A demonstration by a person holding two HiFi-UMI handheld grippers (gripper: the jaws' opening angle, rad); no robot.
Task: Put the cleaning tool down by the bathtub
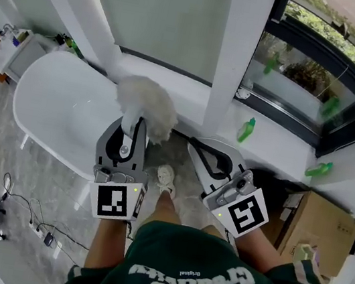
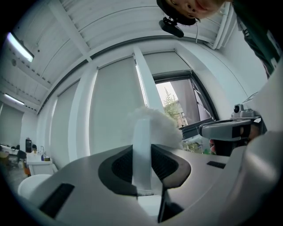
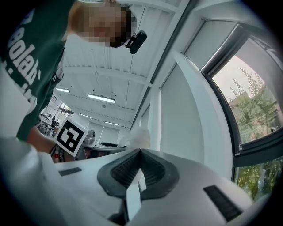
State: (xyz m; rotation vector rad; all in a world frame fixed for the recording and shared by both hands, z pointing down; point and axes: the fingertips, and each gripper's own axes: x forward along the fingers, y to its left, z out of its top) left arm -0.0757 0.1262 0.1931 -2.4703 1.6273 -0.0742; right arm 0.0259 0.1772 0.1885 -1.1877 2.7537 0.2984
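The cleaning tool (image 1: 147,102) has its handle mostly hidden inside the left gripper (image 1: 133,123), which clamps it; only the fluffy white head shows, above the bathtub (image 1: 56,96) rim. The right gripper (image 1: 197,145) is clenched on nothing. One bathtub, one tool, two green bottles (image 1: 247,130) on the sill (image 1: 279,145)

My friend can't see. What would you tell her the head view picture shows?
The left claw holds a fluffy white duster close to a white bathtub. The right claw beside it is shut and empty. Green bottles sit on the window ledge.
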